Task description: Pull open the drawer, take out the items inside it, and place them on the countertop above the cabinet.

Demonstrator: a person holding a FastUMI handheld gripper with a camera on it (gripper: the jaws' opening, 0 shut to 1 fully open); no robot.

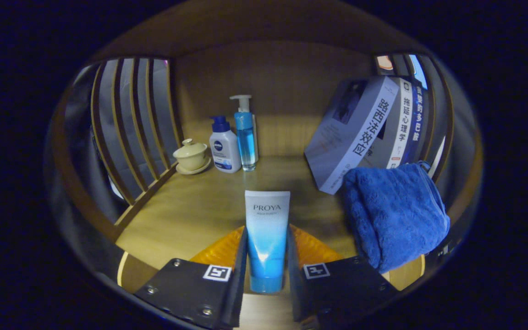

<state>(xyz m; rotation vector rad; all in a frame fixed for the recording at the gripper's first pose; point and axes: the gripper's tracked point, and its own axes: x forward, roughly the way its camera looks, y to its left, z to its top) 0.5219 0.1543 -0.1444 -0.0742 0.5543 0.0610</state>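
Observation:
A blue-and-white squeeze tube [266,229] stands between my two fingers, cap end toward me, flat sealed end pointing ahead. My gripper [266,238] is shut on the tube, both fingers pressing its sides. The tube hangs just over the wooden countertop [200,206] near its front edge. A folded blue towel [394,215] lies on the countertop just to the right of my fingers.
At the back left stand a cream lidded teacup [191,156], a white bottle with a blue cap [224,146] and a clear blue pump bottle [245,135]. Several books [369,133] lean at the back right. Wooden slats [131,123] close the left side.

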